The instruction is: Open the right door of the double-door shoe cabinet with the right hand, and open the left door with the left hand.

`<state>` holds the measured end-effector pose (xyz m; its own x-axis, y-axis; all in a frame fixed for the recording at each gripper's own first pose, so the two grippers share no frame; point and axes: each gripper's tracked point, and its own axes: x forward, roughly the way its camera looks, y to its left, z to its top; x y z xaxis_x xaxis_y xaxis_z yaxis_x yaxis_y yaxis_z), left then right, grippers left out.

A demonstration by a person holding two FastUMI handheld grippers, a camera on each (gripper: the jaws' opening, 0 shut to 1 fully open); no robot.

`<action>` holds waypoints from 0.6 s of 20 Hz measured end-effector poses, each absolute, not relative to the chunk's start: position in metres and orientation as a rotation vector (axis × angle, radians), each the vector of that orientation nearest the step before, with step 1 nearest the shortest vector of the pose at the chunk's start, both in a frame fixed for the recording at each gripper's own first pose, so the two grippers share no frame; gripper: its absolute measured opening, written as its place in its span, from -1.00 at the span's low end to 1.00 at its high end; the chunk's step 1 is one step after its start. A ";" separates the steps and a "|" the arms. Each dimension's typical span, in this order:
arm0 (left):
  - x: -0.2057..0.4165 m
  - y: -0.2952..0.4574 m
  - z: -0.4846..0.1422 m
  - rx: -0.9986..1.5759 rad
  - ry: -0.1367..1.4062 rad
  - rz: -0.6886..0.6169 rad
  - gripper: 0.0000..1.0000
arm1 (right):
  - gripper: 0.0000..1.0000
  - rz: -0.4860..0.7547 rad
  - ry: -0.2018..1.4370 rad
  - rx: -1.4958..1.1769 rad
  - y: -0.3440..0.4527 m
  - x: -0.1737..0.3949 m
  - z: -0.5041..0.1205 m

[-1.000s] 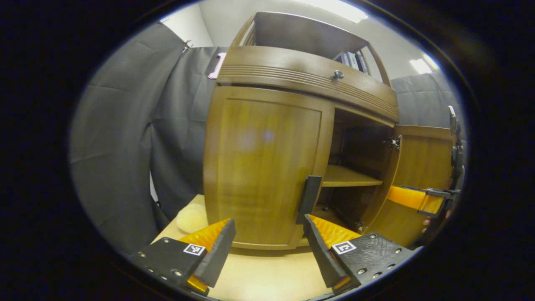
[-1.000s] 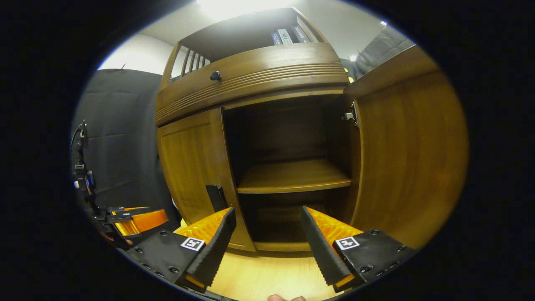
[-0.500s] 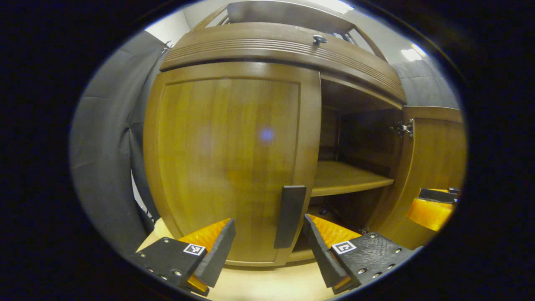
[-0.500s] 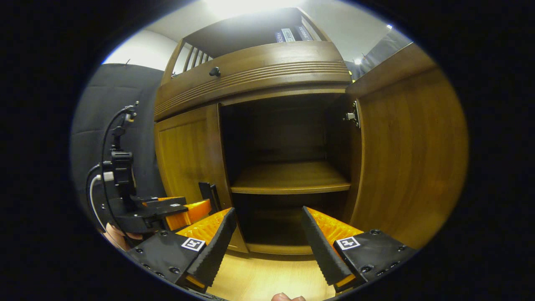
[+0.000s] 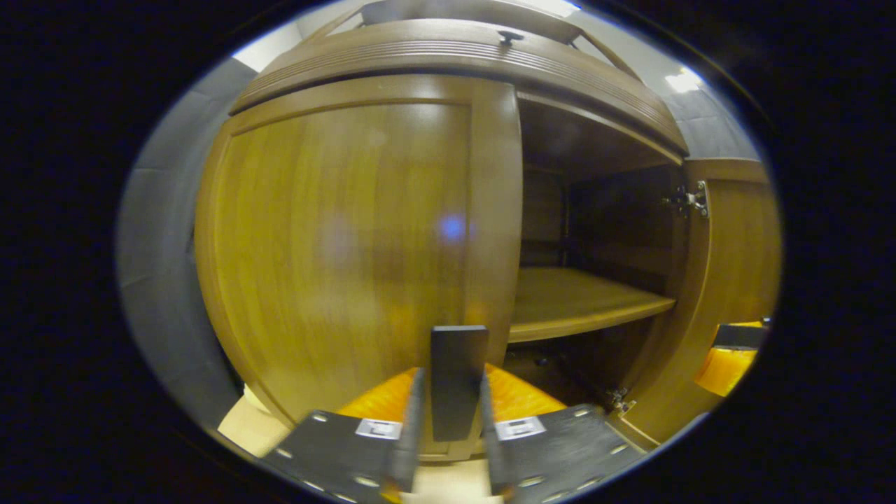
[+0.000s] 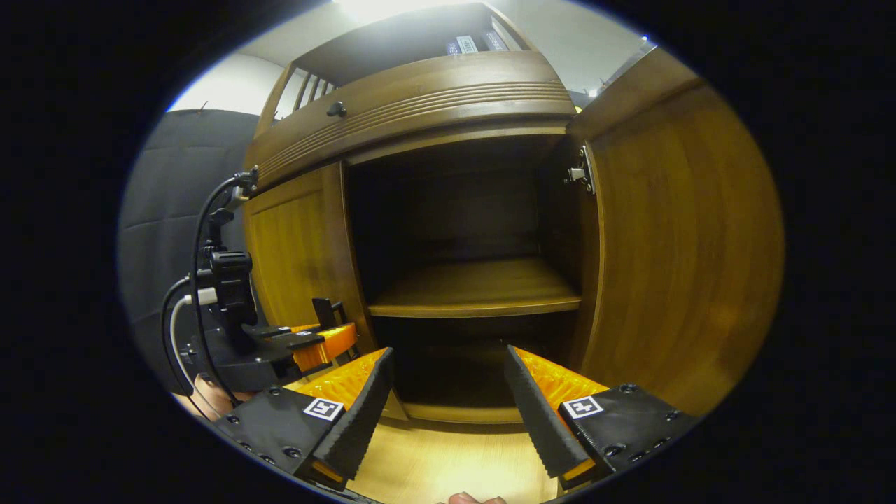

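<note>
Left gripper view: your left gripper [image 5: 448, 437] clamps the stiff handle [image 5: 456, 381] of the left door [image 5: 336, 231], right gripper [image 6: 448, 413] wide.

i see the left door [image 5: 336, 238] as glossy varnished wood with a soft sheen, its handle [image 5: 456, 381] matt dark plastic. the right door [image 6: 682, 252] looks like smooth polished wood, its hinge [image 6: 579, 172] shiny metal.
</note>
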<state>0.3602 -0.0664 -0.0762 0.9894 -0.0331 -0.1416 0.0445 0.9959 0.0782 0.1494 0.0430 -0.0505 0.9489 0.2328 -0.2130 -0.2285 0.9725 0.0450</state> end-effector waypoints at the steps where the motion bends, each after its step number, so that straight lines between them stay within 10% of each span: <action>1: 0.371 -0.067 -0.077 0.085 0.129 -0.028 -0.14 | 0.86 0.235 0.222 0.019 0.042 0.150 -0.052; 6: 0.369 -0.073 -0.078 0.057 0.125 -0.036 -0.80 | 0.86 0.222 0.239 0.018 0.038 0.157 -0.056; 12: 0.366 -0.070 -0.079 0.045 0.130 -0.048 -0.92 | 0.86 0.244 0.247 0.020 0.045 0.153 -0.057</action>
<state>0.3660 -0.0703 -0.0789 0.9905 -0.0448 -0.1303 0.0507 0.9978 0.0420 0.1528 0.0454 -0.0573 0.9403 0.2420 -0.2393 -0.2371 0.9702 0.0497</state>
